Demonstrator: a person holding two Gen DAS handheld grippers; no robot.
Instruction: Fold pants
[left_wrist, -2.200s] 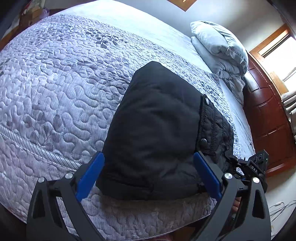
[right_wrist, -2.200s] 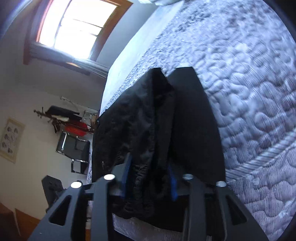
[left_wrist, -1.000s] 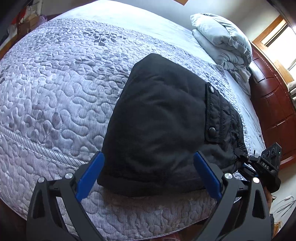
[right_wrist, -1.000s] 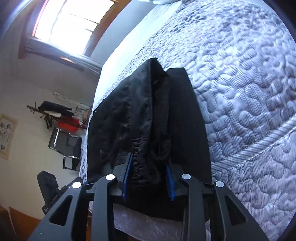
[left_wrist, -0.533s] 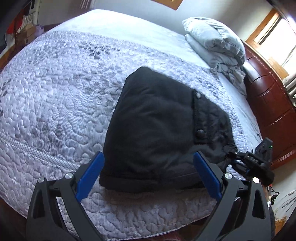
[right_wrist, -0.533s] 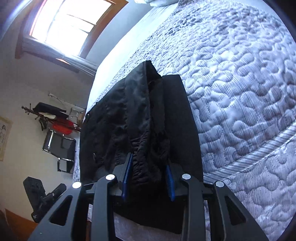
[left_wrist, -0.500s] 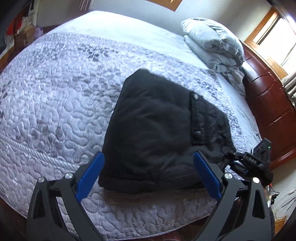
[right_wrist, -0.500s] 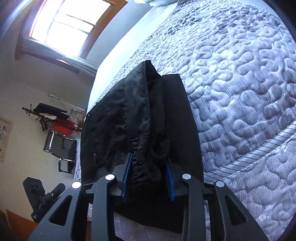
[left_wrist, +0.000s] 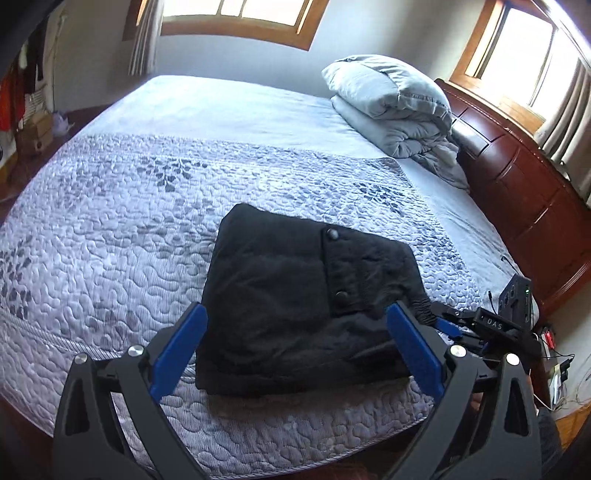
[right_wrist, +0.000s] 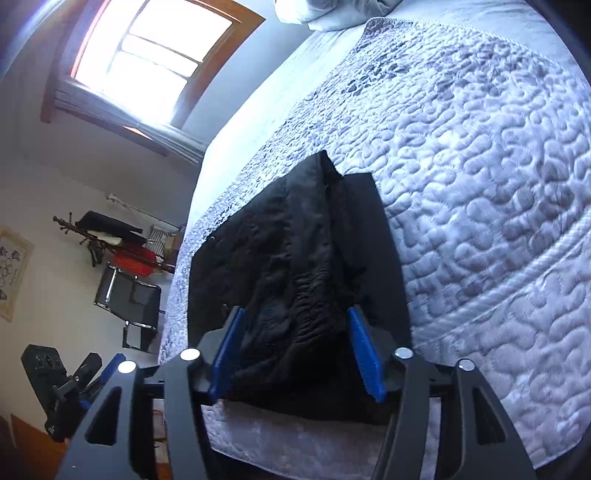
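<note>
— So, where are the folded black quilted pants (left_wrist: 295, 306) sitting?

— Flat on the pale grey quilted bedspread (left_wrist: 110, 229), close to the near edge of the bed, folded into a compact rectangular bundle. Two snap buttons show along a flap on top, and the gathered elastic end points toward the dark red wooden bed frame (left_wrist: 535, 199).

— And the left gripper (left_wrist: 299, 343)?

— Its blue-padded jaws stand wide apart above the near edge of the bundle, pressing on nothing. The pants lie below them, untouched.

— What about the right gripper (right_wrist: 295, 354)?

— It is at the side of the bundle, by the crumpled elastic end. Its jaws are opening; the gathered black fabric is between them, but the blue pads (right_wrist: 364, 354) look just clear of the cloth rather than pinching it. From the left wrist view the right gripper shows just beyond the bundle's right corner.

— Anything else on the bed?

— A folded light grey duvet (left_wrist: 395, 107) is piled near the bed frame, well apart from the pants.
</note>
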